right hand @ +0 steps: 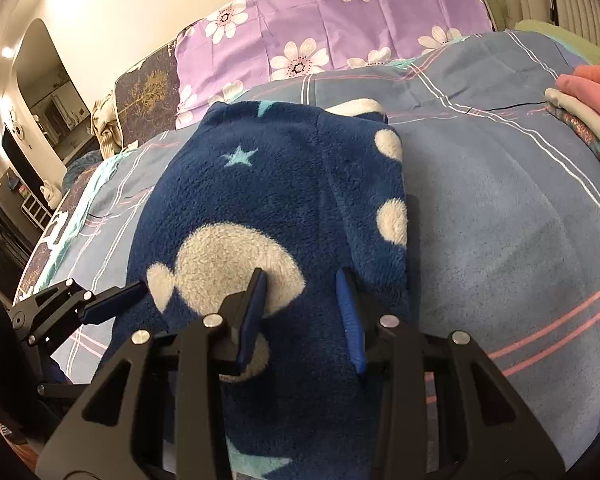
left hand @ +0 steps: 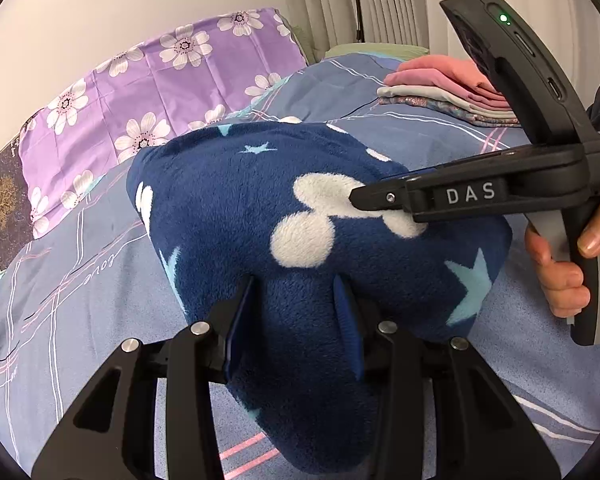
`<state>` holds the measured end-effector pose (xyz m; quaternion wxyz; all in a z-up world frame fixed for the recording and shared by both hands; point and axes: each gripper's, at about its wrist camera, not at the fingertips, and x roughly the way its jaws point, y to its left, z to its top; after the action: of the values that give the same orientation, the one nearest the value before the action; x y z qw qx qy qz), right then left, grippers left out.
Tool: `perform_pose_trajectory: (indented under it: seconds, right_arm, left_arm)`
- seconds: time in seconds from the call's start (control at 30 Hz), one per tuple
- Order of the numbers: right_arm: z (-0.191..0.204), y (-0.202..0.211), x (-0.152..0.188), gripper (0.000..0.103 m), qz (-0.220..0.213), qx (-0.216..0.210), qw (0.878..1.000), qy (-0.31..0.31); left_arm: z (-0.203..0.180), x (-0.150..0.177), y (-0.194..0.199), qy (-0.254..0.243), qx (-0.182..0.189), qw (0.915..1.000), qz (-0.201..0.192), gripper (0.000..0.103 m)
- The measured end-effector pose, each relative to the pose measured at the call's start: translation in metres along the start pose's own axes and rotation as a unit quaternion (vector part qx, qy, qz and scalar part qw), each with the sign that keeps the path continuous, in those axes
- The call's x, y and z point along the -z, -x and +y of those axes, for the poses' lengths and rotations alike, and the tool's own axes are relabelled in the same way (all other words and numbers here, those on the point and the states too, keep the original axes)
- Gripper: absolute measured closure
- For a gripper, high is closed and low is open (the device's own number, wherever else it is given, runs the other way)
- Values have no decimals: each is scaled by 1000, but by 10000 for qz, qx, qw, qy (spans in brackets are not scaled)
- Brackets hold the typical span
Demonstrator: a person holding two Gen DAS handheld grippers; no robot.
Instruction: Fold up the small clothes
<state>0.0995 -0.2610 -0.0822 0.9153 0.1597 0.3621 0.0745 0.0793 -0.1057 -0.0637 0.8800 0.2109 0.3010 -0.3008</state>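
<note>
Item: navy fleece garment [left hand: 300, 208], small, patterned with white mouse-head blobs and pale blue stars. It lay bunched on the bed [left hand: 100, 320], on a grey-blue duvet with white and pink stripes, and filled the middle of both my wrist views.

Left gripper [left hand: 296, 320]: my jaws stood partly open, with a thick fold of the fleece between the blue pads. The fabric bulged up past both fingers. Whether the pads pressed it firmly I could not tell.

Right gripper [right hand: 304, 316]: my jaws were likewise partly open, astride the fleece, the left finger lying over a large white patch. The cloth passed between the pads; the firmness of the grip could not be read. In the left wrist view this gripper entered from 3 o'clock, its tip [left hand: 360, 196] touching the white patch on the garment, with my right hand [left hand: 560, 272] around its handle.

Other stock:
- Stack of folded clothes [left hand: 440, 92], pink on top, grey and floral below, at 2 o'clock on the bed, well apart from the fleece.
- Purple pillow [left hand: 160, 80] with white flowers, at 11 o'clock against the wall.
- Dark cushion [right hand: 148, 96] with a gold tree print, beside the pillow.
- Pale curtains [left hand: 340, 0] at 1 o'clock.
</note>
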Motion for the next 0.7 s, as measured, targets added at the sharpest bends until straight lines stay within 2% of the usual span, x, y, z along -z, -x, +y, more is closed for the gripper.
perform_pose_trajectory:
  seconds: [0.23,0.4,0.5,0.57,0.6,0.67,0.7]
  right_arm:
    - [4,0,1,66,-14,110,9999,65]
    - [6,0,3,66,-63,166,9997,139]
    - [8,0,4,66,-90,233,9995,177]
    - [8,0,5,66,-114,255,9994,205]
    - [8,0,5,66,-122,240,9994,205]
    - [7,-3,5,66,-133,232,9994,236]
    - [9,-4,6,66,-149,323,9990,284]
  left_arm:
    - [4,-17,9,-184,-41,9998,71,61]
    - [33,-54,17,-144,-366,9985,-390,61]
    - [65,-75,-10,248,-395,9984,-329,61]
    - [87,-80,-45,615,-356,9975,22,61]
    - [93,-76,-66,682,-299,9969,272,57]
    - [88,-63,-97,394,-348,9976,459,57]
    - [86,-64,-99,391,-358,9975,465,58]
